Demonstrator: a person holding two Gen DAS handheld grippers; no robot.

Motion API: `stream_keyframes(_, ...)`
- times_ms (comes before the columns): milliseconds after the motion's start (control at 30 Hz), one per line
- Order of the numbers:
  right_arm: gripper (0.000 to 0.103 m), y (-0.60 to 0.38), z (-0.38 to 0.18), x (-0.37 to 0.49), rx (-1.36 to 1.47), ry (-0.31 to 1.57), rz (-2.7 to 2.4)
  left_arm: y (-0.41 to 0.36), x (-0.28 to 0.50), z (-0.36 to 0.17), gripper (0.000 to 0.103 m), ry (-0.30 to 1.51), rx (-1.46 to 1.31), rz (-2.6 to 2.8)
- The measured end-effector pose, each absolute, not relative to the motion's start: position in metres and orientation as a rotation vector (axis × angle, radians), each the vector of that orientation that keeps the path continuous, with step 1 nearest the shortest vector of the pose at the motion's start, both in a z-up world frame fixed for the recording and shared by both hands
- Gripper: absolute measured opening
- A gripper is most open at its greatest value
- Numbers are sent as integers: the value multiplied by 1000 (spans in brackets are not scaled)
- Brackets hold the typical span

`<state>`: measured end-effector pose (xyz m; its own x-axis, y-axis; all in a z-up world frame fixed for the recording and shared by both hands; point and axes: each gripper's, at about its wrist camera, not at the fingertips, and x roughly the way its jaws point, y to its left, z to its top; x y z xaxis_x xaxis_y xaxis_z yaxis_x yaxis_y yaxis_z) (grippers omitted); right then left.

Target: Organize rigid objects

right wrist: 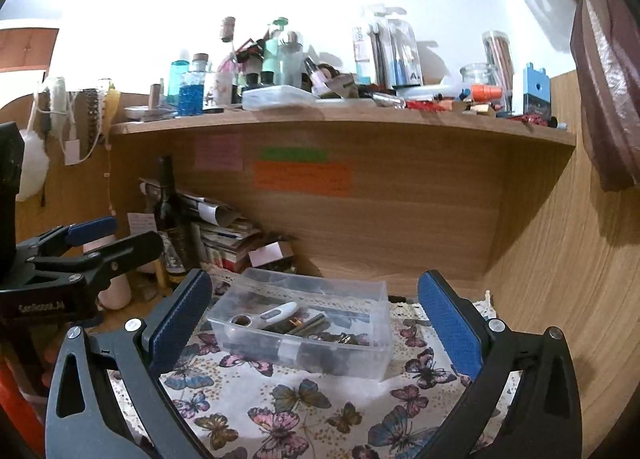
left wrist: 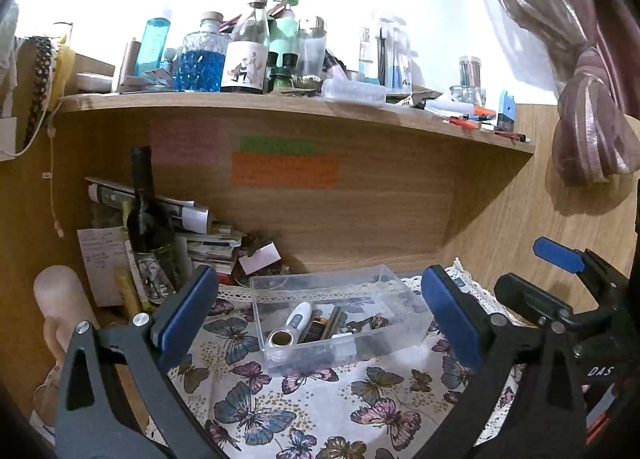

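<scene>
A clear plastic box [left wrist: 360, 351] [right wrist: 320, 359] stands on a butterfly-print cloth [left wrist: 256, 411] [right wrist: 288, 411] under a wooden shelf. Inside lie a white thermometer-like device [left wrist: 298, 315] [right wrist: 278, 313], a round silver piece [left wrist: 280, 339], dark sticks and small metal bits. My left gripper [left wrist: 318, 283] is open, its blue pads wide apart and short of the box, nothing between them. My right gripper [right wrist: 316, 283] is likewise open and empty, in front of the box. Each gripper shows in the other's view: the right gripper [left wrist: 536, 275] at the right edge, the left gripper [right wrist: 128, 233] at the left edge.
The shelf [left wrist: 280, 107] [right wrist: 340, 119] above is crowded with bottles, jars and pens. Beneath it at the left stand a dark wine bottle [left wrist: 144, 203] [right wrist: 168, 195] and a stack of papers [left wrist: 208, 247]. A wooden side wall [right wrist: 560, 259] and a tied curtain [left wrist: 592, 131] close the right.
</scene>
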<state>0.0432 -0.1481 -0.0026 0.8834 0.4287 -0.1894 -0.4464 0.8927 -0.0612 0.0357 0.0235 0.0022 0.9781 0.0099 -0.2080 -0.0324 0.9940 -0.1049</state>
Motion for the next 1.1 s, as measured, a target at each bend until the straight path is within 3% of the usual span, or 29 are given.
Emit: stream_keyframes(1100,103,-153,-3,42,-63,174,450,14,26,4,103,188,-84,13)
